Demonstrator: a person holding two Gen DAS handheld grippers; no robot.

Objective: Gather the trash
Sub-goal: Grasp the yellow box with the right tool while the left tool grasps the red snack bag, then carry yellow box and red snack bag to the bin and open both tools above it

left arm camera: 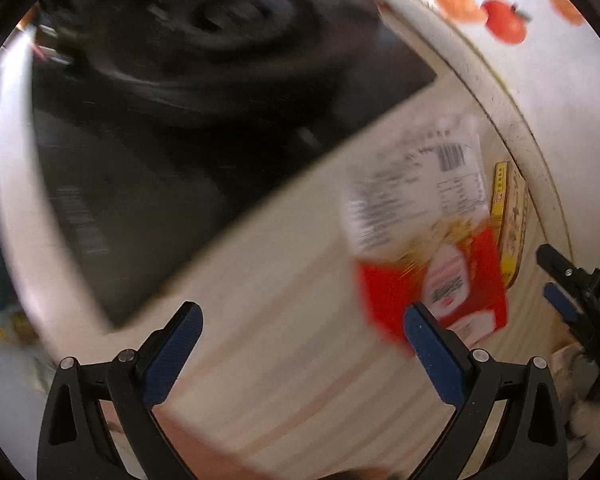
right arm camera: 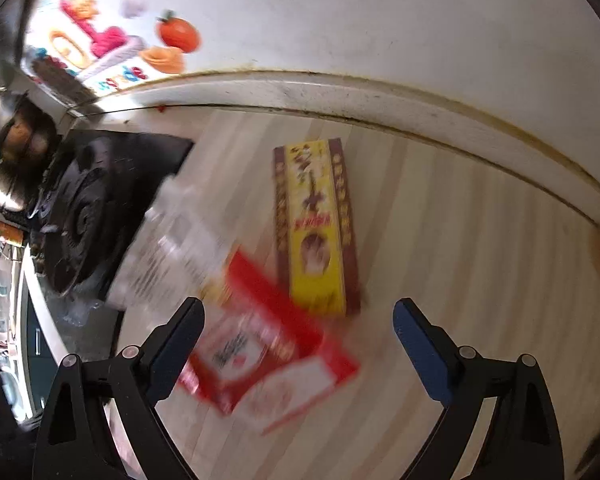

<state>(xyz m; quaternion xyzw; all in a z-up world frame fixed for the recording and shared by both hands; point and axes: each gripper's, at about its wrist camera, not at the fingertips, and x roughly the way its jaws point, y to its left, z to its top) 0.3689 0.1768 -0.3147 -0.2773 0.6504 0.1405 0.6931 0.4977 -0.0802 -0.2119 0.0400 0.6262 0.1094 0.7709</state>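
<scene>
Wrapper [right arm camera: 268, 344] in red and white lies flat on the counter [right arm camera: 480, 260] just ahead of the spread, empty right tongs [right arm camera: 300, 336], its long axis slanting across their gap, nearer them than the left tongs [left arm camera: 304, 340], equally spread and empty.

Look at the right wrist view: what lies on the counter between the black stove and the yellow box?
In the right wrist view, a red and white packet lies between the stove and the yellow box, its red end overlapping the box's lower corner.

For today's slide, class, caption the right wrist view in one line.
Open right gripper hovers over a red-and-white packet and a yellow box on the striped countertop beside a stove.
</scene>
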